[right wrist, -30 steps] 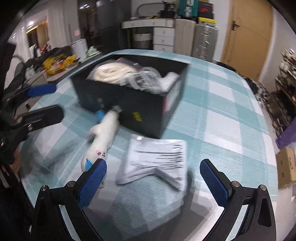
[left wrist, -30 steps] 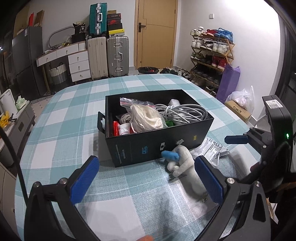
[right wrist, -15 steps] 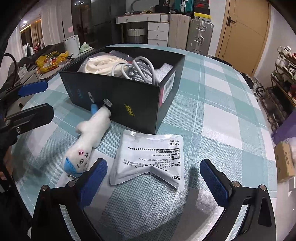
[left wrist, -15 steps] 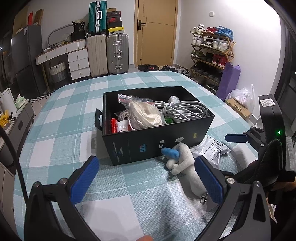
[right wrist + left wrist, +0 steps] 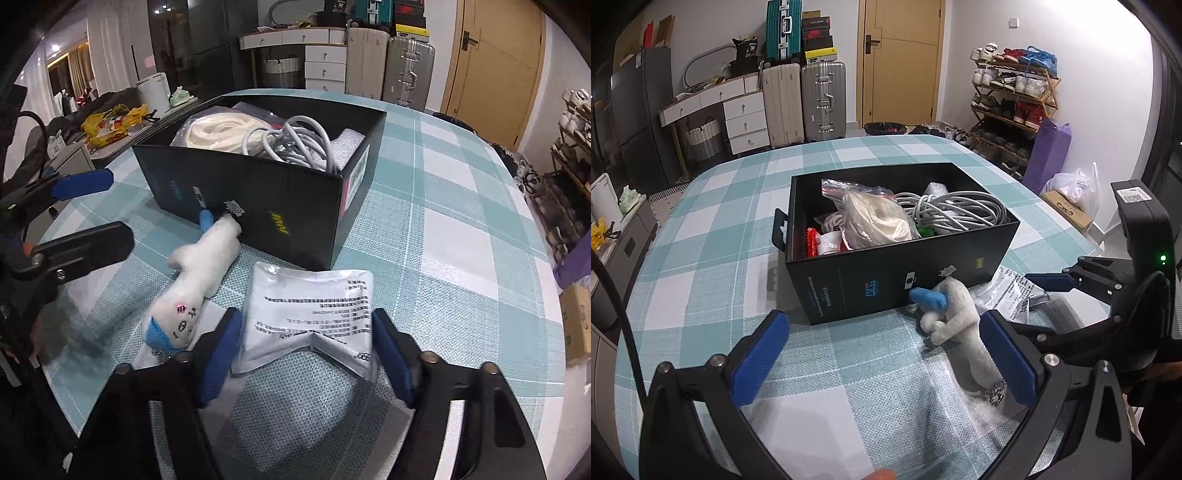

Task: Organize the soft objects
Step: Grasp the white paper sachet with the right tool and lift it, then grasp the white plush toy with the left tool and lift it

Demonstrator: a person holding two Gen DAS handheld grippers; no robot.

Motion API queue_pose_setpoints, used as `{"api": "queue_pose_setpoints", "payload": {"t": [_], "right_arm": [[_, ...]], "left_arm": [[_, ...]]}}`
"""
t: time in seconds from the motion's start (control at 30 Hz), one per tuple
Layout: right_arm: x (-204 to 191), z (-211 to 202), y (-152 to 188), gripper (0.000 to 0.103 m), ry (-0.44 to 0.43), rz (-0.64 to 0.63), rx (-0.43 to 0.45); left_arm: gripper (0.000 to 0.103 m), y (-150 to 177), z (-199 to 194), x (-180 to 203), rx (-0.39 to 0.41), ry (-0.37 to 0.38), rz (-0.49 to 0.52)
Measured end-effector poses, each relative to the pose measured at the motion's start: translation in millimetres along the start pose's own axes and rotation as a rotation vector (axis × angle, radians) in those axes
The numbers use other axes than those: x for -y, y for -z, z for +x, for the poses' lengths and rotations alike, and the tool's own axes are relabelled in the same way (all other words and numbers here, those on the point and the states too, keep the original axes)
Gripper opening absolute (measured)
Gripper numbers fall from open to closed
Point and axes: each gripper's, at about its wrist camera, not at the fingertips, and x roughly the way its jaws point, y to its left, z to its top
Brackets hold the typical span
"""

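Checked teal-and-white cloth covers the counter [image 5: 701,229], and beyond it the room holds suitcases [image 5: 805,99], a white drawer unit [image 5: 744,120], a wooden door [image 5: 899,59] and a shoe rack [image 5: 1015,96] on the far right. A black box [image 5: 897,280] sits mid-counter with its top open, already holding a bagged cream bundle [image 5: 875,221], a coil of grey cable [image 5: 953,212] and some red-and-white packets [image 5: 823,243], which suggests it is the collecting bin for the soft things. Two items lie outside it on the near side: a white plush toy [image 5: 199,277] with a blue cap, its feet end touching the box wall and its face end near the tools, and a silver pouch [image 5: 314,314] with printed text, flat on the cloth just right of the toy. The right tool [image 5: 306,358] is spread, its blue pads straddling the pouch's near edge without pinching it, so the pouch looks like the next thing to be lifted. The left tool [image 5: 882,354] is also spread and holds nothing; it hovers low over bare cloth with the toy just inside its right pad. The box's near wall stands between both items and the interior, so each would probably need lifting over the rim, and the cable and bundle leave little free room inside. The toy's keychain [image 5: 995,391] could snag on the left tool.
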Motion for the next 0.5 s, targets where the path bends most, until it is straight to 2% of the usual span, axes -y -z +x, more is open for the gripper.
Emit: {"api": "queue_pose_setpoints", "payload": {"t": [0.2,0.5], "right_arm": [[-1,-11,3,0.051,-0.008,-0.029,0.013],[8,-36,7,0.051,-0.007,-0.046,0.062]], "left_arm": [[0.103,1,2,6,-0.011,0.01,0.01],[0.103,4,11,18,-0.056,0.032,0.042]]}}
